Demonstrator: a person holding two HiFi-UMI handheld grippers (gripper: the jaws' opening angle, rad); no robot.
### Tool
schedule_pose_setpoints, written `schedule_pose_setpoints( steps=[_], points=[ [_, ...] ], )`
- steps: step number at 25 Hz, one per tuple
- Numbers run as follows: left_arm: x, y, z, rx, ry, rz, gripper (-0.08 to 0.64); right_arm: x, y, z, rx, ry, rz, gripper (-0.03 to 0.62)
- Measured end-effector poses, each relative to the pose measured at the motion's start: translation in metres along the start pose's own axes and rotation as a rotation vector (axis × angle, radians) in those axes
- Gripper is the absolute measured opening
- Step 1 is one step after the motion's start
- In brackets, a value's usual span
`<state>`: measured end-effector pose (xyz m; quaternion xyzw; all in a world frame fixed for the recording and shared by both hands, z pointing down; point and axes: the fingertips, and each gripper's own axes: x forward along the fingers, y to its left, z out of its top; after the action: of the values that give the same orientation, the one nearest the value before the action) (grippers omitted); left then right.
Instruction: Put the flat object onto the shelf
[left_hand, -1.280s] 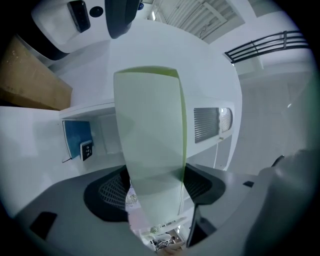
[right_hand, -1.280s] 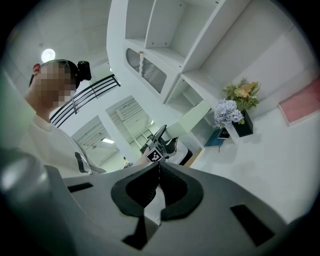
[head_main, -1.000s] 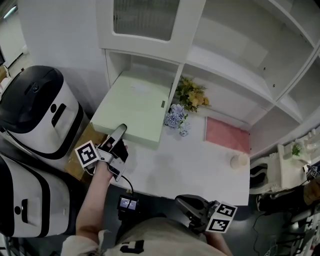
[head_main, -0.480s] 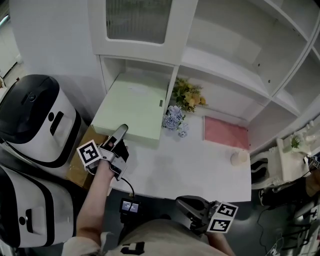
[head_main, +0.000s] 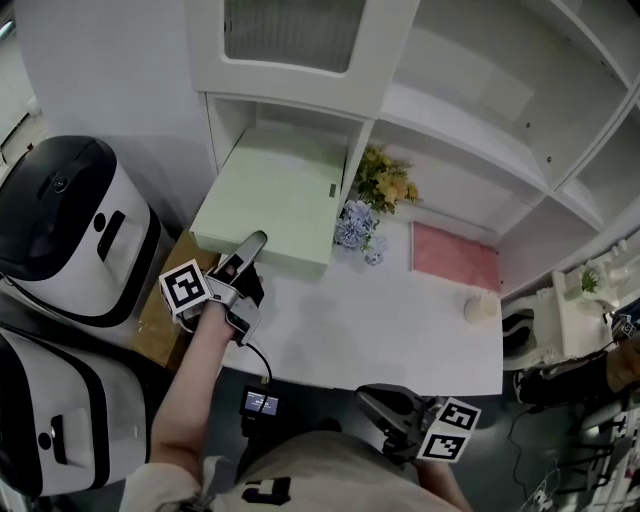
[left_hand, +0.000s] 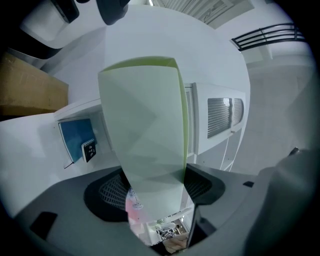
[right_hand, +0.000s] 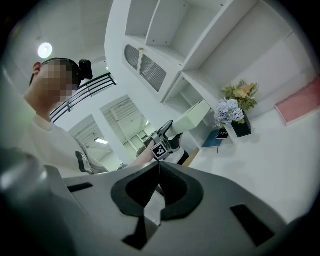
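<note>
The left gripper (head_main: 246, 258) is clamped on the near edge of one pale green flat object (head_main: 275, 195), which fills the space between its jaws. The object sits over the table's (head_main: 380, 335) back left corner, with its far end reaching into the lowest left compartment of the white shelf unit (head_main: 450, 130). The right gripper (head_main: 388, 403) is held off the table's front edge, well apart from everything, with its jaws together and nothing between them. Along the table's back edge are one bunch of yellow and blue flowers (head_main: 372, 200) just beside the green object and one pink mat (head_main: 455, 257) toward the right. One small cream round thing (head_main: 480, 307) sits near the right edge. Two black-and-white appliances (head_main: 70, 215) stand beyond the table's left edge.
</note>
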<state>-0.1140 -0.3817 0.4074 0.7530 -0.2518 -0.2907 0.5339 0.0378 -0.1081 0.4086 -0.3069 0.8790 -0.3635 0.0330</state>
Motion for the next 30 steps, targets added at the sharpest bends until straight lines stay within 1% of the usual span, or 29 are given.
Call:
schedule_pose_setpoints(
  steps=[2,4,8,11,16,20,26,30],
  points=[
    [0.000,0.000,0.000,-0.009,0.006,-0.006,0.328,0.004,0.003,-0.003,-0.004,0.013,-0.005,0.025],
    [-0.001,0.002,0.001,-0.012,0.008,0.003,0.328,0.007,0.006,-0.004,-0.014,0.025,-0.006,0.025],
    [0.002,0.003,0.001,-0.011,0.031,0.003,0.328,0.014,0.010,-0.007,-0.028,0.029,-0.023,0.025],
    [0.003,0.004,0.001,-0.010,0.049,0.003,0.328,0.018,0.012,-0.012,-0.018,0.025,-0.037,0.025],
    [0.006,0.007,0.002,-0.008,0.055,0.009,0.328,0.018,0.009,-0.013,0.001,0.014,-0.053,0.025],
    [0.011,0.007,0.005,-0.009,0.053,0.013,0.328,0.023,0.005,-0.011,-0.006,0.032,-0.027,0.025],
    [0.020,0.006,0.005,0.015,0.044,0.026,0.328,0.018,-0.015,0.003,0.007,0.032,0.027,0.025],
    [0.021,0.008,0.006,0.019,0.038,0.048,0.328,0.022,-0.022,0.010,0.007,0.073,0.080,0.025]
  ],
)
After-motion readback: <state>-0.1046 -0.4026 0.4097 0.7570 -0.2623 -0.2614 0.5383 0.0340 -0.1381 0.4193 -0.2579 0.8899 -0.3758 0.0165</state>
